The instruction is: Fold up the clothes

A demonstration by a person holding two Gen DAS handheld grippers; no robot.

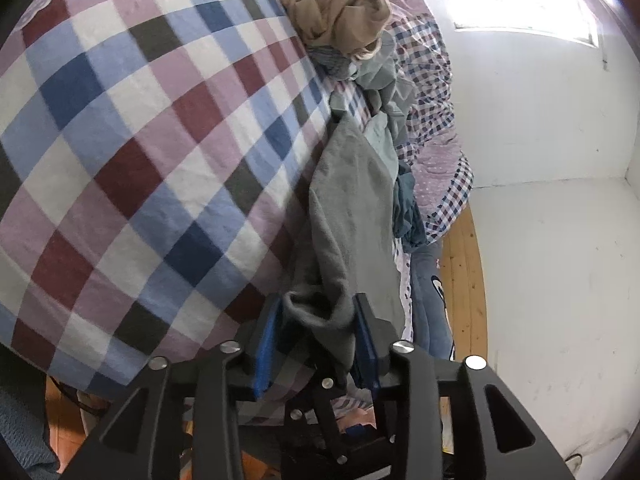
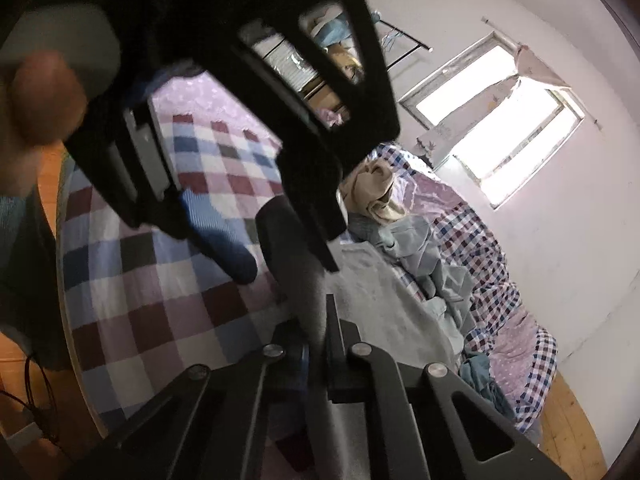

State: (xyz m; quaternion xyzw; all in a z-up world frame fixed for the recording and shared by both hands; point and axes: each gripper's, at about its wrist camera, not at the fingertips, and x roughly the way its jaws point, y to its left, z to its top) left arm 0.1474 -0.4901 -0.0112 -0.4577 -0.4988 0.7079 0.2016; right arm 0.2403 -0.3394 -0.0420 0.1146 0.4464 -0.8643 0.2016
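The checked bedspread lies broad and bare on the left of the left wrist view, with room for spreading cloth; on the right it ends at a strip of wooden floor beside the white wall. The grey garment runs along that right-hand part of the bed. The left gripper has a bunched fold of it between its blue pads, the jaws set somewhat apart around the cloth. The right gripper has its jaws drawn close on a thin raised ridge of the same garment.

Beyond the garment lies a pile of clothes: a tan piece crumpled on top, pale grey-green pieces and a teal one trailing down towards the bed's edge. In the right wrist view the left gripper's dark frame fills the upper left, very close, hiding much of the bed, and a blurred hand holds it. A bright window stands behind. The grey cloth looks soft and fleecy; the bedspread is flat woven cotton.
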